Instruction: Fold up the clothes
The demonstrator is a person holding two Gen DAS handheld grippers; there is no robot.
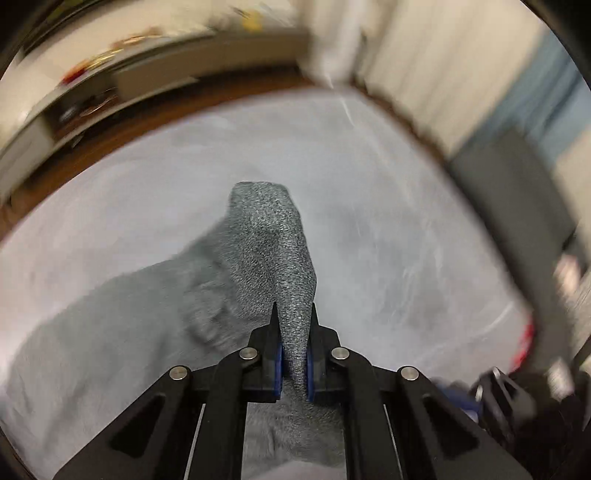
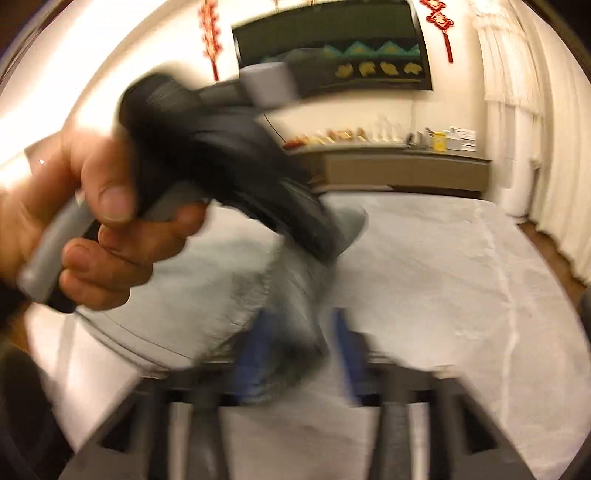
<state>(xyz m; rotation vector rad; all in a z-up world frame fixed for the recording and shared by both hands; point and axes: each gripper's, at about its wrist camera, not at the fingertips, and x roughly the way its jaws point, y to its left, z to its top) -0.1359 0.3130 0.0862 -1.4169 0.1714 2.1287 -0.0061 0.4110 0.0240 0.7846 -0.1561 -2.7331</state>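
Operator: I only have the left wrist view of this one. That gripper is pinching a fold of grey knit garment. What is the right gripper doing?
Observer: The right gripper has its jaws apart. The grey garment sits between the blue pads, and as far as the blur allows, they are not pressing on it.
Operator: Can you see who is holding my gripper?
Observer: Yes. In the right wrist view a hand holds the left gripper by its grey handle, above the garment.
Operator: Anything on the far wall?
Observer: A dark picture hangs there, with a red ornament beside it.
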